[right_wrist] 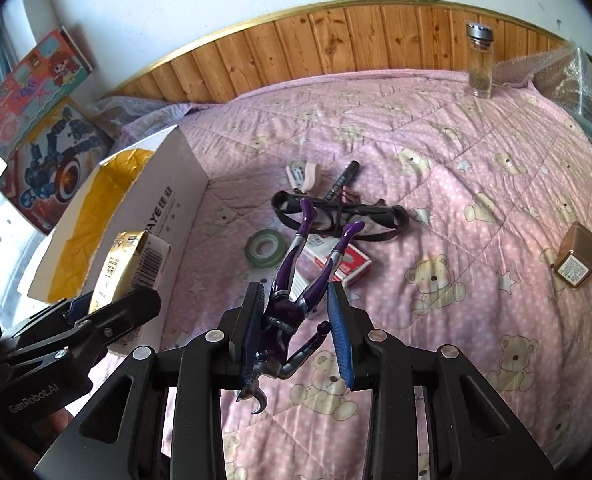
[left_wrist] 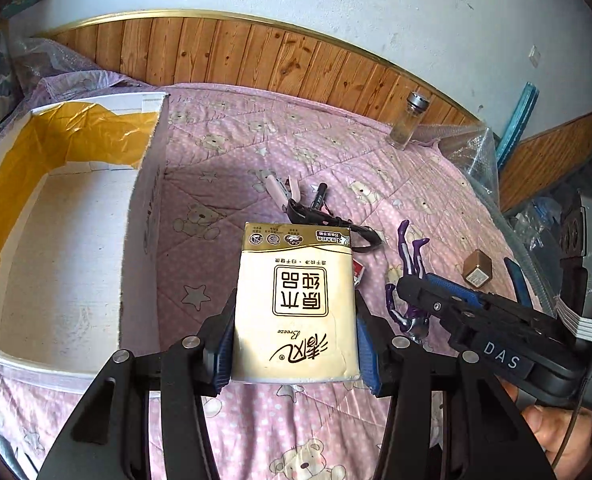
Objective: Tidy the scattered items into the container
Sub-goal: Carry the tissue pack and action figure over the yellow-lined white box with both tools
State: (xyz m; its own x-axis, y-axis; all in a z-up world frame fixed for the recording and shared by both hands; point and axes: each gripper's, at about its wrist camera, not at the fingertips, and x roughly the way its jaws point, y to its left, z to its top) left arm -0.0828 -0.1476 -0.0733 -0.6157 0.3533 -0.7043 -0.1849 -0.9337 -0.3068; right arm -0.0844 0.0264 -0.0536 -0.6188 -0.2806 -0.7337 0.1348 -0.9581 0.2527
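Note:
My left gripper (left_wrist: 296,320) is shut on a cream and gold tissue pack (left_wrist: 296,292), held above the pink quilt just right of the white cardboard box (left_wrist: 148,184). The box is open at the top, with yellow tape inside. My right gripper (right_wrist: 296,312) is shut on a purple toy figure (right_wrist: 292,292) whose legs point away from the camera. The right wrist view shows the left gripper (right_wrist: 108,312) holding the tissue pack (right_wrist: 124,264) beside the box (right_wrist: 176,184). Black goggles (right_wrist: 335,208), a green tape roll (right_wrist: 266,247), a red card pack (right_wrist: 347,264), a marker (right_wrist: 341,180) and a pink stapler (right_wrist: 305,174) lie scattered.
A small gold box (right_wrist: 575,256) lies at the right of the quilt. A glass jar (right_wrist: 479,64) stands by the wooden headboard (right_wrist: 335,40). Bubble wrap (right_wrist: 567,80) sits at the far right corner. Toy boxes (right_wrist: 44,120) lean behind the cardboard box.

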